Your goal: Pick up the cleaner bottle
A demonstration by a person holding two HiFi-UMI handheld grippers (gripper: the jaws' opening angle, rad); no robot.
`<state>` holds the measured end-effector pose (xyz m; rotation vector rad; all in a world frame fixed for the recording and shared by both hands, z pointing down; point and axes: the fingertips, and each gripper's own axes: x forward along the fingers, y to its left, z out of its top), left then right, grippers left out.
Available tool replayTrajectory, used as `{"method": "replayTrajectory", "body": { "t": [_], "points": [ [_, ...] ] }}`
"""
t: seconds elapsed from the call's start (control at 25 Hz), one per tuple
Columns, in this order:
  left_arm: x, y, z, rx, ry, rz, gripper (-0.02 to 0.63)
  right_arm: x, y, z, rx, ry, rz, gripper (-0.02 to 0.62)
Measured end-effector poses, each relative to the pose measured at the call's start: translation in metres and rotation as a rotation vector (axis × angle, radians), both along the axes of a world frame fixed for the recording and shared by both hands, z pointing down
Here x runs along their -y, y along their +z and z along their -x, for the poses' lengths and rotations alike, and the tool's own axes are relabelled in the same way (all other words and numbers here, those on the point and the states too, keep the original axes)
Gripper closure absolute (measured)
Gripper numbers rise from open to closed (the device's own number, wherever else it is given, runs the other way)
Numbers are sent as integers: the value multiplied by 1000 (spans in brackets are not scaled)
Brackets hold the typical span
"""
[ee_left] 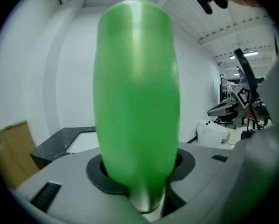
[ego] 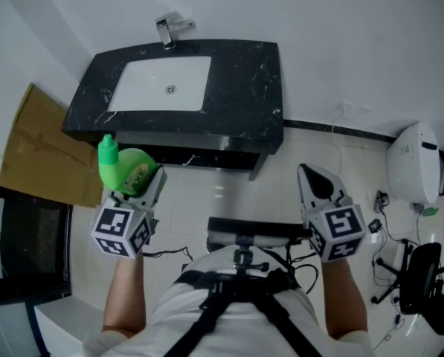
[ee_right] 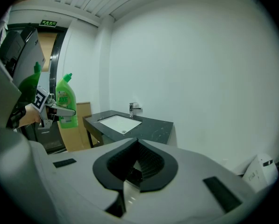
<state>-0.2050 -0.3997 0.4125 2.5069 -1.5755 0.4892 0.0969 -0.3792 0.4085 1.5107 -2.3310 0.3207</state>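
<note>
Left gripper (ego: 143, 181): jaws clamped on body of cleaner bottle (ego: 123, 168), bottle upright, off any surface. Gripper points forward, tilted slightly down. Left forearm (ego: 125, 292) reaches forward from torso. Right gripper (ego: 308, 174): jaws together, nothing between them. Same forward, slightly downward tilt. Right forearm (ego: 346, 296) reaches forward, roughly parallel to left forearm. Grippers level with each other, well apart.

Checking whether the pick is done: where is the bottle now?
In the head view the bottle is at the left, clamped in the left gripper, held in the air just in front of the counter's front left corner.
</note>
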Motion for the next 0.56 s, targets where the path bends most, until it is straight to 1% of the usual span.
{"method": "replayTrajectory", "body": {
  "t": [0.4, 0.56],
  "points": [
    [6, 4, -3, 3, 12, -1, 433, 2, 4, -3, -11, 2, 12, 595],
    [11, 3, -3, 3, 0, 7, 433, 6, 5, -3, -12, 3, 13, 595]
  ]
}}
